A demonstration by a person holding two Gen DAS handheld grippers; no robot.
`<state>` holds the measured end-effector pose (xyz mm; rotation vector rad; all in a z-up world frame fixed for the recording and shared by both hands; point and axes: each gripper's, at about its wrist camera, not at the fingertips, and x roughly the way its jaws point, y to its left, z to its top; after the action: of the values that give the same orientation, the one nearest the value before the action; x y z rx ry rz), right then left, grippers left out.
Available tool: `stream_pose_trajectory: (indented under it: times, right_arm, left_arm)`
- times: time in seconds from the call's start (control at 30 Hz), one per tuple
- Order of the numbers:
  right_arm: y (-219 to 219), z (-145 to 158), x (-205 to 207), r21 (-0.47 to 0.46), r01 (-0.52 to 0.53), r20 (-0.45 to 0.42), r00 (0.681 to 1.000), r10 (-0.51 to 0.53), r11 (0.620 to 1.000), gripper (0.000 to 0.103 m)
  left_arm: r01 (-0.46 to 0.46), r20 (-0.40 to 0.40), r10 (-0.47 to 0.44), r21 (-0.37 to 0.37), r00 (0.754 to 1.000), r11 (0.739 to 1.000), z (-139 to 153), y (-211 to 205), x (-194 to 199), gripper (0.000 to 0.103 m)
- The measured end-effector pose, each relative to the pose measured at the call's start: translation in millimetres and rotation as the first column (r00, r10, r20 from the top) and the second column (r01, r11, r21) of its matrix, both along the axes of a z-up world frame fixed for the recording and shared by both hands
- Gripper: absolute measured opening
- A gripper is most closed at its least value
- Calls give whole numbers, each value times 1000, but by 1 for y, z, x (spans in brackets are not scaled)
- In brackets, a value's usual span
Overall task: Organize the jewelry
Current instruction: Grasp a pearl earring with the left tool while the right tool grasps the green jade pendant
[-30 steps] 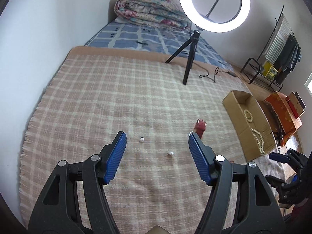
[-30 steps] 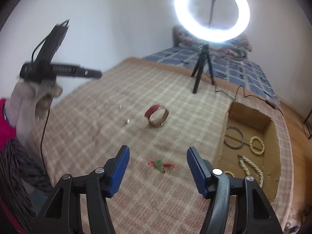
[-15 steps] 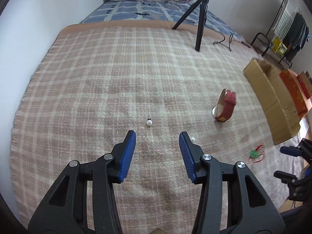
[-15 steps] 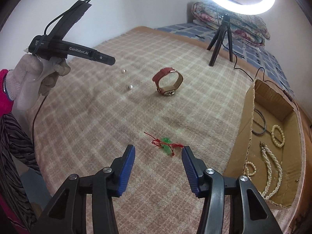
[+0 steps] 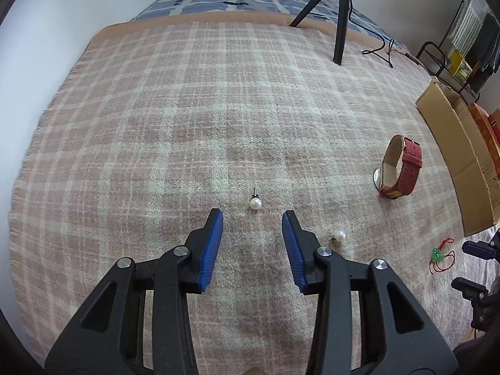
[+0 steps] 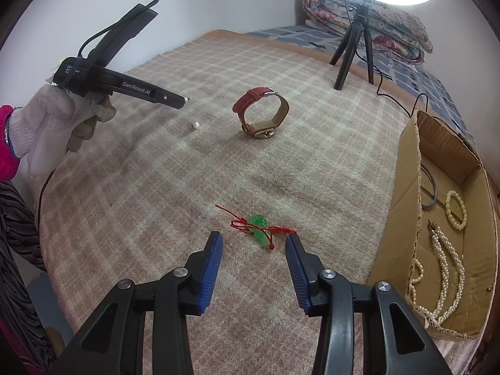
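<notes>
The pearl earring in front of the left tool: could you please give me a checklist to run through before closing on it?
1. Left tool open: ok, blue pads apart.
2. Pearl earring lined up: ok, centred just ahead of the tips.
3. Earring already between the pads: not ok, it lies beyond them.
4. Second pearl earring clear of the grasp: ok, outside the right-hand pad.
5. Tool height above the plaid blanket: cannot tell.
6. Cardboard box free to receive: ok, open-topped, pearl strands inside.
</notes>
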<state>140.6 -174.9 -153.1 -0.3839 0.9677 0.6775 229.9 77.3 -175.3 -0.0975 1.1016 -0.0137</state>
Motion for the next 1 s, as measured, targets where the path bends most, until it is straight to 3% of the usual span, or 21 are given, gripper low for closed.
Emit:
stream_pose_trajectory:
  times: [0.37,0.43,0.6,0.67,1.0]
  right_arm:
    - [4,-10,9,-14,-1,-19,1000,1,1000,43]
    - [4,-12,10,-14,1,-26,1000,-2,1000,43]
    - [4,-16,14,-18,-2,-39,999,1,1000,42]
    - [3,-19,15,-20,1,-49,999,-2,1000,41]
    - [0,-26,23,1,34,-79,996,-33,999,34]
  left_arm:
    - [16,-1,-16,1,1000,1000,-5,0,9,36]
    - [17,-1,-17,2,1000,1000,-5,1,9,30]
    - [28,2,-28,7,1000,1000,-7,-1,11,29]
    - [38,2,-38,15,999,999,-7,-3,10,24]
    - [43,3,-43,11,999,999,-9,-5,12,21]
